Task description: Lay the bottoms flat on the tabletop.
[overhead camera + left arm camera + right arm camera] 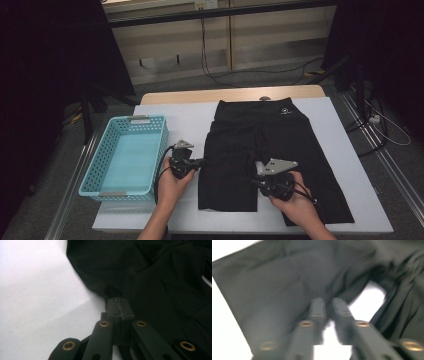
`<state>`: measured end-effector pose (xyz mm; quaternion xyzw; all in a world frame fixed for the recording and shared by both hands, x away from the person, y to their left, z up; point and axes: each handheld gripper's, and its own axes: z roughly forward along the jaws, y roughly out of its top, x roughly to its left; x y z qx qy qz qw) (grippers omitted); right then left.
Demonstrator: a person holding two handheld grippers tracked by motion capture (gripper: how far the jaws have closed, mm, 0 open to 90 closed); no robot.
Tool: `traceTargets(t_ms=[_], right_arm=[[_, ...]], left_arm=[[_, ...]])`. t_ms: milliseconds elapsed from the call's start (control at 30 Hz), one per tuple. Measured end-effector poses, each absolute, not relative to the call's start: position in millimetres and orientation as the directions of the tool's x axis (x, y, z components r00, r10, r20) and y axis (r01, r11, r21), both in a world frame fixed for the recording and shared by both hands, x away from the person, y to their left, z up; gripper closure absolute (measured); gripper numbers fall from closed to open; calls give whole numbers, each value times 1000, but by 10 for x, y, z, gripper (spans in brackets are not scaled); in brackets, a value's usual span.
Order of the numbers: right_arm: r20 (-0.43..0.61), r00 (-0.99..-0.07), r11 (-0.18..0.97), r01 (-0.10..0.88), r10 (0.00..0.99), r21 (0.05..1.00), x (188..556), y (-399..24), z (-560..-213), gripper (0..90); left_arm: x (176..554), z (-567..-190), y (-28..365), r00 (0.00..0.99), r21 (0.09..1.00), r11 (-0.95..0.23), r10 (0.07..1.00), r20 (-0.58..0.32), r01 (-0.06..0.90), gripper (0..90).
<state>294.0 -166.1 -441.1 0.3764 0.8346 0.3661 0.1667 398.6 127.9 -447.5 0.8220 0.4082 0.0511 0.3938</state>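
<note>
Black shorts (260, 135) lie flat on the white table (185, 117), waistband at the far side. My left gripper (201, 161) is at the outer edge of the left leg. In the left gripper view its jaws (120, 307) are pressed together on the fabric edge of the shorts (155, 277), which bunches at the tips. My right gripper (255, 171) sits at the inner edge of that same leg, near the crotch. In the blurred right gripper view its jaws (328, 306) stand a narrow gap apart against the shorts (274, 282), without pressing on the cloth.
A light blue plastic basket (161, 145) stands empty on the table's left side, close to my left hand. Bare white table (37, 290) lies left of the shorts. Cables run on the floor beyond the table's right edge.
</note>
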Motion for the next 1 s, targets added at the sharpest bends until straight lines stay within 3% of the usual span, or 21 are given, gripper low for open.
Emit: traceTargets(t_ms=[100,200,267,400,767,1000], right_arm=[[-6,-655,442,502,756,743,2979,-1579,-4397,639],[-26,-644,450,504,764,737,3044,-1510,-4469,619],[-52,-637,473,513,769,716,3084,-1491,-4527,660],[-22,-634,452,526,773,721,3112,-1524,-4548,891],[114,-616,326,553,780,767,3018,-1819,-4451,900],[21,-592,396,564,805,724,3026,-1843,-4507,900]], left_arm=[[3981,-4470,1271,664,689,-359,709,-237,630,897],[3976,-4481,1264,664,685,-363,708,-238,632,897],[3980,-4486,1263,664,685,-362,709,-238,633,897],[3988,-4487,1272,662,684,-368,715,-226,630,897],[3991,-4502,1279,657,685,-362,719,-227,632,899],[3973,-4508,1234,676,688,-381,704,-217,618,892]])
